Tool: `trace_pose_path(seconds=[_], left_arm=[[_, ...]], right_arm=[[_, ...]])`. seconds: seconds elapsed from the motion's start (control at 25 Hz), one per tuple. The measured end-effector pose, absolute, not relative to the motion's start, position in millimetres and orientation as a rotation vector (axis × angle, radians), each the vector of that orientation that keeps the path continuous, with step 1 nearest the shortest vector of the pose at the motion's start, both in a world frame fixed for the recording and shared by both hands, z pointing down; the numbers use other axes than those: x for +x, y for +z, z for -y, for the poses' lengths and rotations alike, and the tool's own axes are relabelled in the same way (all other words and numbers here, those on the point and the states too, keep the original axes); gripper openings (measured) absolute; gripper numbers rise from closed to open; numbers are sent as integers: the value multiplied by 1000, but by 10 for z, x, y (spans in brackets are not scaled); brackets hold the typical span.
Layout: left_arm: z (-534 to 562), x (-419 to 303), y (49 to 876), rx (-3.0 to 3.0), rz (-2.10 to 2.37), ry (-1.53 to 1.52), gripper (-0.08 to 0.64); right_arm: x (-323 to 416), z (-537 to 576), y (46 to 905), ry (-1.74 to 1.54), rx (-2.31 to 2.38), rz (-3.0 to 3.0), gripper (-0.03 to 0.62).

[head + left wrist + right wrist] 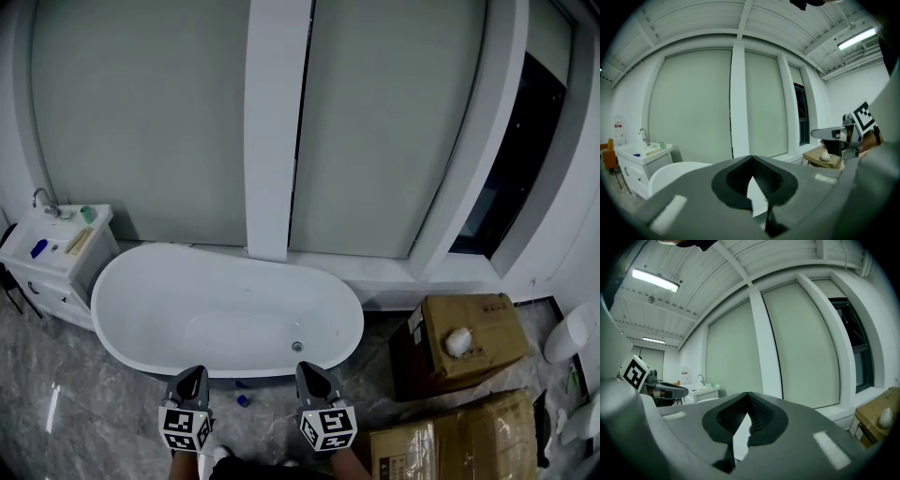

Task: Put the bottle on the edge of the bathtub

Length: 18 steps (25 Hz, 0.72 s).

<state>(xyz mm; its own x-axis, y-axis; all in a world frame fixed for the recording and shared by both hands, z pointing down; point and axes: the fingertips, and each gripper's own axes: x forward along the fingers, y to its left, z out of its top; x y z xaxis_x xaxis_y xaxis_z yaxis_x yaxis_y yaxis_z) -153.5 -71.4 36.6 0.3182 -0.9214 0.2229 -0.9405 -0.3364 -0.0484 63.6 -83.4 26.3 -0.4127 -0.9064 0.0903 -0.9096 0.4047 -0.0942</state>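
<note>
Marble floor underfoot, and you're facing the tub. Fingers are pressed together on left gripper and right gripper, nothing held. The bottle is probably the small blue item on the floor between them, just beside the bathtub; too small to confirm. Likely light, hard, slick plastic, so pinch it mid-body. The tub edge looks narrow and rounded, so it could tip. A second blue item sits on the desk far left. Cardboard boxes sit right, out of your way.
</note>
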Motion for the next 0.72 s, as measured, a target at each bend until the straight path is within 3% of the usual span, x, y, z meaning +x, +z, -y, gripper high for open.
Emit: trace_pose_path(seconds=[0.72], left_arm=[[770,-1365,184,2498,1758,320,9]], right_arm=[[840,905,77,115,1666,2617,25]])
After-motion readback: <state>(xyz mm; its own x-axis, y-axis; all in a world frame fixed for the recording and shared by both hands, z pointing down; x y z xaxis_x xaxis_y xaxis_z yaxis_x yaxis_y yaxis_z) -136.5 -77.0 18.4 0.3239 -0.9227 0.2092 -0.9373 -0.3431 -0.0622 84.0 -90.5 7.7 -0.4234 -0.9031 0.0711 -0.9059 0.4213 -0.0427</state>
